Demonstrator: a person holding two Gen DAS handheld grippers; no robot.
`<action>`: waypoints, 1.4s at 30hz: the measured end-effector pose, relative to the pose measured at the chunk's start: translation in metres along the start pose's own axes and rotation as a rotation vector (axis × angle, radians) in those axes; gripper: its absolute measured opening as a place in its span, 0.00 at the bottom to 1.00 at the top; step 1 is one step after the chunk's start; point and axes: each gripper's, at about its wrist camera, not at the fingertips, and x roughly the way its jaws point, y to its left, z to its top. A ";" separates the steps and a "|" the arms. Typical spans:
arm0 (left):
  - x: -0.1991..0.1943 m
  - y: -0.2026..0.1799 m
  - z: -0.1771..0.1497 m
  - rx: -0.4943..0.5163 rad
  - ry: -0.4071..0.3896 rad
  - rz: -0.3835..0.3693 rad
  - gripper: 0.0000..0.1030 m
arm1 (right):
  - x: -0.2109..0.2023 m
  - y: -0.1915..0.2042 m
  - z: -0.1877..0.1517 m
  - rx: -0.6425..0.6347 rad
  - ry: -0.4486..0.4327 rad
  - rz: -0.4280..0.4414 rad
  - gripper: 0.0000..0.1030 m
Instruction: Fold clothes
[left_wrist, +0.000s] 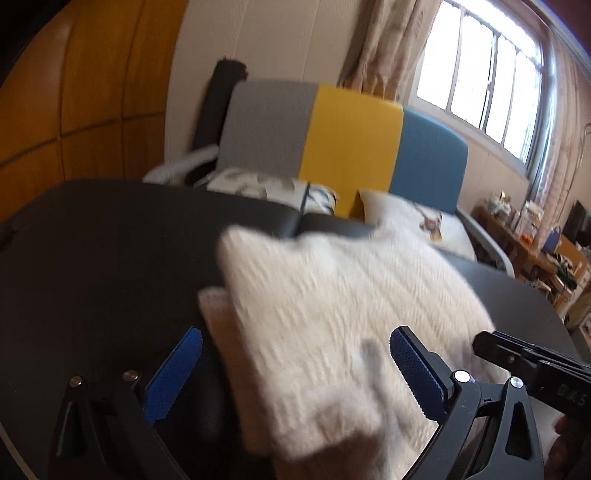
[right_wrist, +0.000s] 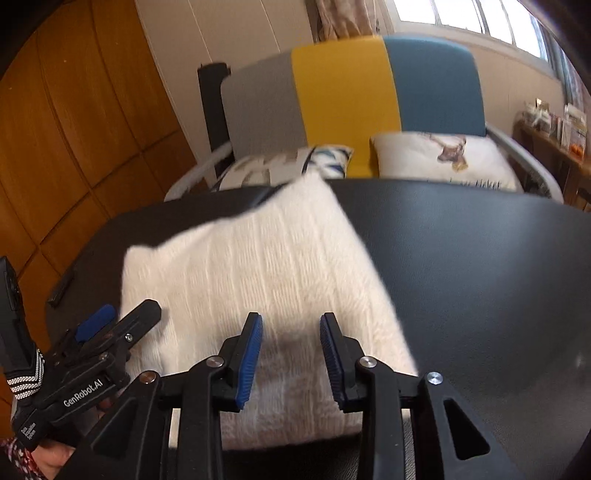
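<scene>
A white knitted garment (right_wrist: 255, 280) is lying on the dark surface (right_wrist: 480, 266) as a compact, layered rectangle, with one lower layer showing along its left edge in the left wrist view. Its long axis is running away from the person toward the tricolour sofa (right_wrist: 347, 92), along the knitted ribs. The right tongs (right_wrist: 291, 354) are hovering directly over the near edge, jaws standing apart and empty, so they are the nearer pair. The left tongs (left_wrist: 295, 373) are straddling the near left corner, jaws spread wide, gripping nothing. Such a bundle is fitting either a finished fold or a fold awaiting another halving. Legible writing: "GenRobot.AI" on the left device in the right wrist view; the lettering on the right device in the left wrist view is too blurred to read.
</scene>
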 end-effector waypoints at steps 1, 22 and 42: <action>0.003 0.000 0.003 0.007 0.006 0.005 1.00 | -0.003 0.000 0.003 -0.003 -0.014 -0.005 0.32; 0.059 0.020 -0.014 -0.160 0.208 -0.058 1.00 | 0.036 -0.019 0.017 0.044 0.003 0.076 0.32; 0.062 0.070 0.028 -0.311 0.318 -0.190 1.00 | 0.014 -0.082 0.065 0.131 0.126 0.312 0.70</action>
